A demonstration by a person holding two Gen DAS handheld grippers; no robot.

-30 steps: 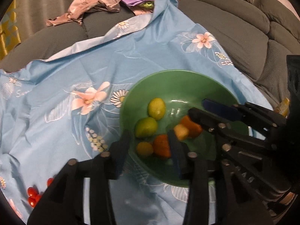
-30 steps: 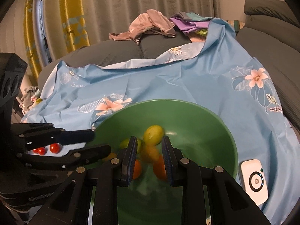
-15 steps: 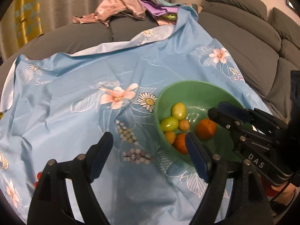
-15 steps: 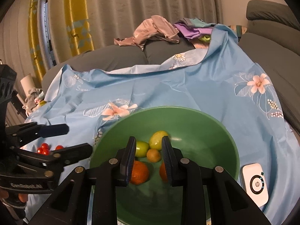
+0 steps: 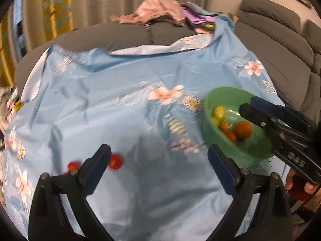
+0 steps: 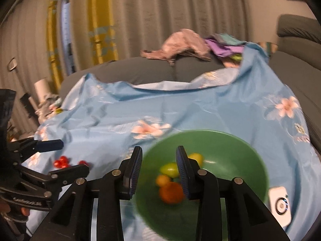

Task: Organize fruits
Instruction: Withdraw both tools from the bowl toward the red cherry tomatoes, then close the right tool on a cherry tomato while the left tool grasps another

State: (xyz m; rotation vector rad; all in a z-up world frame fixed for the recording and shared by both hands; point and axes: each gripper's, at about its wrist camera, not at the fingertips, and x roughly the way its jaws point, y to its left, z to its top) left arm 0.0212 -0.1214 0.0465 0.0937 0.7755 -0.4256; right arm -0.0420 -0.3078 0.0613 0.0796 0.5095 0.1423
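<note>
A green bowl point(image 5: 218, 102) point(image 6: 236, 146) sits on a blue flowered cloth point(image 5: 124, 80) and holds several fruits, among them an orange point(image 5: 243, 130) point(image 6: 171, 192) and a yellow-green one point(image 5: 219, 111) point(image 6: 169, 169). Small red tomatoes point(image 5: 114, 161) point(image 6: 61, 161) lie on the cloth left of the bowl. My left gripper point(image 5: 158, 168) hangs over bare cloth between tomatoes and bowl, its jaws opening wide with nothing between them. My right gripper point(image 6: 158, 170) is above the bowl's left rim, jaws opening and empty; it also shows at the right of the left wrist view point(image 5: 252, 108).
The cloth covers a grey sofa point(image 5: 280, 46). A heap of pink and purple clothes point(image 6: 192, 46) lies at the back. A white device point(image 6: 279, 204) rests beside the bowl at the right. Grey and yellow curtains point(image 6: 100, 24) hang behind.
My left gripper has swung left off the bowl to the cloth near the tomatoes and spread its jaws wide. My right gripper lifted a little and its jaws parted.
</note>
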